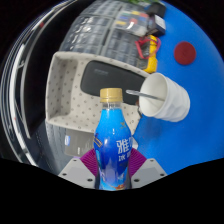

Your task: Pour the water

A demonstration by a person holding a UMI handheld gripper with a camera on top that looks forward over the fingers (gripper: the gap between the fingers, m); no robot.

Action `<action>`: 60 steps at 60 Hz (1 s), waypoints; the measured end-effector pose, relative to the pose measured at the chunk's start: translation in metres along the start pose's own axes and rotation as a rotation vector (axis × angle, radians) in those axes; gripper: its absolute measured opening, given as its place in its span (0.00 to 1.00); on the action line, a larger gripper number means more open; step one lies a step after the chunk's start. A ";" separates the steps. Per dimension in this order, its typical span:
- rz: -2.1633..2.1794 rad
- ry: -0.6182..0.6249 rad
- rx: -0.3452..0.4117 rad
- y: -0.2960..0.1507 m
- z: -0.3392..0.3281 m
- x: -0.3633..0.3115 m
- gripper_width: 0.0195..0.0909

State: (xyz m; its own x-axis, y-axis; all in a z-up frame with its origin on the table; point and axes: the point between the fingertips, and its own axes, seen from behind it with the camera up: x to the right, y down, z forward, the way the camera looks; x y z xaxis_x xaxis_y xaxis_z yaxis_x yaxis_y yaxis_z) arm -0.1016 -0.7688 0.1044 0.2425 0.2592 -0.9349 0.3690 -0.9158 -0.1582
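A blue plastic bottle (113, 140) with a yellow cap and white lettering on its label stands upright between my fingers. My gripper (113, 165) is shut on the bottle, both purple pads (90, 160) pressing its lower body from either side. Just beyond and to the right of the bottle's cap, a white paper cup (167, 97) lies tipped on its side, its open mouth turned toward the bottle, on a blue surface (190, 140).
A white perforated tray or basket wall (66, 95) with a dark slab inside stands behind the bottle to the left. A red round object (185, 52) rests on the blue surface further back. Cluttered equipment fills the background.
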 end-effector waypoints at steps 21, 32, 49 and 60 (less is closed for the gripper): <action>0.517 0.002 -0.069 -0.009 0.009 -0.008 0.24; 0.609 -0.006 -0.082 -0.013 0.008 -0.010 0.24; 0.307 -0.034 -0.078 -0.038 -0.007 -0.036 0.23; -0.260 0.008 0.040 -0.114 -0.036 -0.064 0.24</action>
State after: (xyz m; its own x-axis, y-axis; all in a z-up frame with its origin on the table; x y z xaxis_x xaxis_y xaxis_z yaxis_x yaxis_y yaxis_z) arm -0.1269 -0.6697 0.1935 0.1509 0.4897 -0.8587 0.3840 -0.8295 -0.4056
